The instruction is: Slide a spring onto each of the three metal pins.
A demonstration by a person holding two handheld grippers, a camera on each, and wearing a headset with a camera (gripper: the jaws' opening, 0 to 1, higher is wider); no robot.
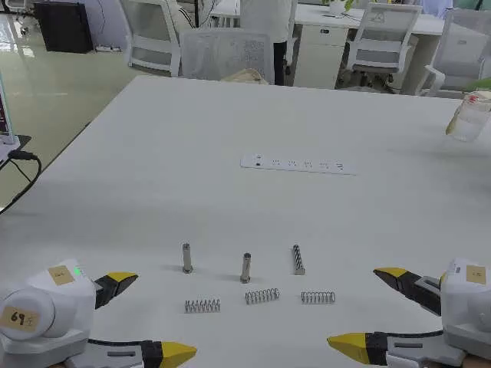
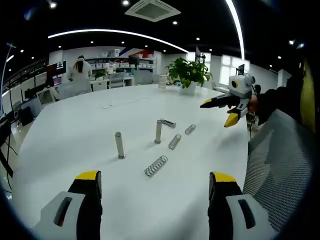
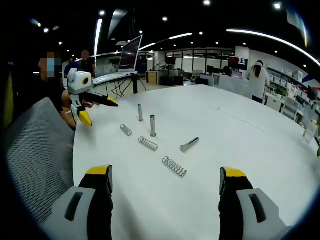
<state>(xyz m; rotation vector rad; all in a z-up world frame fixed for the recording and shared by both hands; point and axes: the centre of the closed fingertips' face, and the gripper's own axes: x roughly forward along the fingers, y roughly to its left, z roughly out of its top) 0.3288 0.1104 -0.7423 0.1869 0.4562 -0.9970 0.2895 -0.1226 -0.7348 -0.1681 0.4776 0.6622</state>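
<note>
Three thin wire coil springs in a row near the front edge of the matte white tabletop [image 1: 230, 138]: left spring [image 1: 202, 306], middle spring [image 1: 262, 296], right spring [image 1: 317, 297], long axes along that edge. Just behind them, left pin [image 1: 186, 258] and middle pin [image 1: 245, 268] upright, smooth metal cylinders; right pin [image 1: 298, 261] flat on its side. Left gripper [image 1: 163, 314] spread wide, empty, nearest left spring; right gripper [image 1: 354, 307] likewise spread, empty, nearest right spring.

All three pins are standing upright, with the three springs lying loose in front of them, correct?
Not quite: two pins stand upright, but the third pin lies on its side, as the right gripper view shows. The three springs do lie loose.
</note>
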